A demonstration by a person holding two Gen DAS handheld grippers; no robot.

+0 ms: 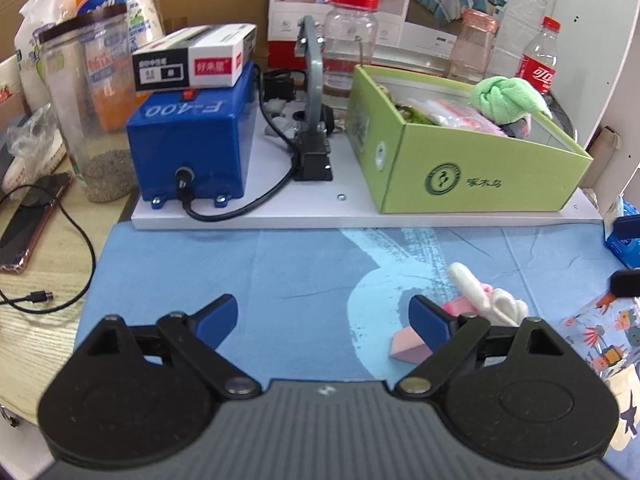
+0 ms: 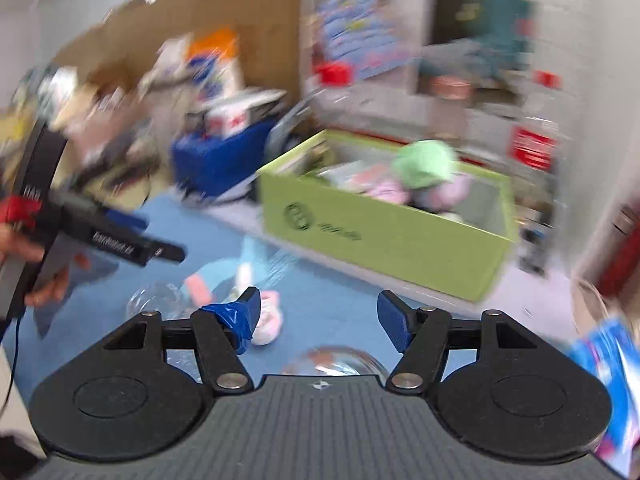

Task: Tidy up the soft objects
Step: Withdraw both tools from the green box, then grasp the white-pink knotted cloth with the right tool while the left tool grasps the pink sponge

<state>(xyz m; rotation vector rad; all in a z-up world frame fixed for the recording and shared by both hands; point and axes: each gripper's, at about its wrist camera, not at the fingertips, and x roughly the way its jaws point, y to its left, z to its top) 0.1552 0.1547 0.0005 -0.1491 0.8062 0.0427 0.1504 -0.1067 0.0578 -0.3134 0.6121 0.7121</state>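
A green cardboard box (image 1: pixel 472 176) stands on a white board and holds a knotted green towel (image 1: pixel 506 96) and pink soft items. A white and pink sock (image 1: pixel 486 294) and a pink sponge block (image 1: pixel 408 346) lie on the blue cloth, just right of my left gripper (image 1: pixel 325 318), which is open and empty above the cloth. The right wrist view is blurred. My right gripper (image 2: pixel 319 316) is open and empty; the box (image 2: pixel 392 236) is ahead of it, the sock (image 2: pixel 269 322) by its left finger. The left gripper (image 2: pixel 132 240) shows at left.
A blue F-400 machine (image 1: pixel 192 136) with a small box on top stands left of the green box. Clear jars and a cola bottle (image 1: pixel 538 60) stand behind. A phone (image 1: pixel 28 224) and cable lie at left. Patterned cloth (image 1: pixel 600 332) lies at right.
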